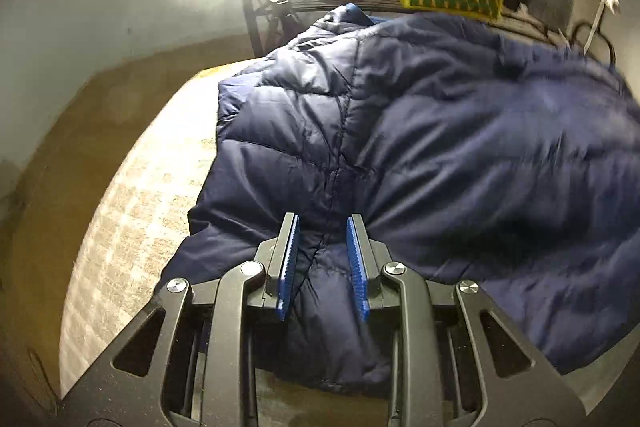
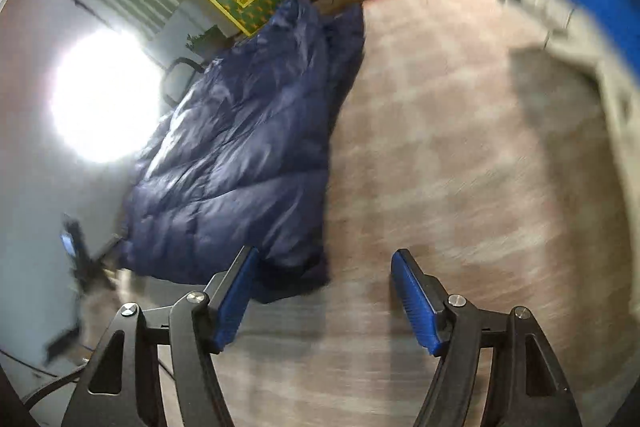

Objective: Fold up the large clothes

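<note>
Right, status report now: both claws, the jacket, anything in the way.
Left claw part open, pads astride a fold of the navy quilted puffer jacket, apparently not clamped. Right claw open, empty, over bare patterned table. Nothing blocking.

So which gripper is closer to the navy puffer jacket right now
Left. The left gripper is right over the navy puffer jacket, jacket fabric between its fingers. The right gripper hangs open beside the jacket's edge, over the bare table.

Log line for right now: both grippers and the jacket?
left gripper: open, jacket fabric between jaws | right gripper: open, empty | navy puffer jacket: folded on table
</note>
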The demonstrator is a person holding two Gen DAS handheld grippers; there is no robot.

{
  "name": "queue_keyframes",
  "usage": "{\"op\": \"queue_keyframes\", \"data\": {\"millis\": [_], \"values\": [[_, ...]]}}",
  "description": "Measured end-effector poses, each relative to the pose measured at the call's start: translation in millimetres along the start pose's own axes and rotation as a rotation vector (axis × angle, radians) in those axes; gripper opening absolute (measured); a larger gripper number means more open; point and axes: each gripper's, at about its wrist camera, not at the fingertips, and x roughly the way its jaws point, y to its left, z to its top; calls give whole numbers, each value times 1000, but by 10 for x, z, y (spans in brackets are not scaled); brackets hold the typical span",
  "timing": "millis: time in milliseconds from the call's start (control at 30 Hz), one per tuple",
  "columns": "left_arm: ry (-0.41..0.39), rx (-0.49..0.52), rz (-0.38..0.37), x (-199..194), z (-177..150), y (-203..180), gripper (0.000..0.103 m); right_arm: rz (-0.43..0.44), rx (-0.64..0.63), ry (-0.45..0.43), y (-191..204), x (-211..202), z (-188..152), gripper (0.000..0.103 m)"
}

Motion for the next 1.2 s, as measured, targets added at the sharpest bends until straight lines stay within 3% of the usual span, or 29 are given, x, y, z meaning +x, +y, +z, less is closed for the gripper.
{"op": "queue_keyframes", "data": {"millis": [33, 67, 133, 167, 233, 333, 400, 467, 533, 633, 800, 867, 900, 967, 1033, 1100, 1200], "values": [[-10, 0, 5, -6, -18, -8, 24, 4, 5, -5, 29, 36, -12, 55], [-11, -1, 5, -22, -32, -7, 24, 26, 10, 3, 73, 92, -8, 31], [-7, -10, -11, -24, -28, 33, 26, 23, 2, 2, 174, 157, -1, 15], [-6, -8, -9, -26, -26, 44, 28, -46, -54, -36, 281, 131, -2, 9], [-3, 14, 26, -46, 12, 37, 30, -115, -103, -94, 388, 38, -7, 7], [-17, 0, 45, -160, 70, 60, 30, -140, -125, -117, 447, -78, -34, 7], [-60, -40, 4, -385, 121, 20, 30, -135, -141, -117, 462, -127, -91, 18], [-109, -42, -47, -626, 178, -117, 30, -103, -106, -132, 427, -198, -169, 51], [-141, -27, -96, -798, 252, -297, 30, -65, -59, -157, 376, -257, -245, 62], [-159, -5, -242, -956, 398, -727, 30, 37, 16, -138, 325, -176, -327, 64], [-128, 58, -287, -751, 511, -1356, 30, 98, 159, -115, 241, 183, -311, 64], [-91, 73, -290, -596, 475, -1521, 30, 126, 236, -159, 175, 246, -285, 62], [-81, 117, -254, -494, 422, -1633, 30, 122, 240, -170, 180, 252, -277, 58], [-85, 176, -203, -383, 309, -1761, 30, 105, 228, -176, 216, 314, -227, 27], [-79, 171, -208, -382, 305, -1768, 30, 60, 185, -186, 293, 341, -219, 17], [-41, 146, -237, -409, 382, -1702, 30, 15, 128, -202, 392, 305, -244, 12], [-77, 95, -272, -569, 553, -1580, 30, -9, 66, -230, 491, 256, -262, 12]]}}
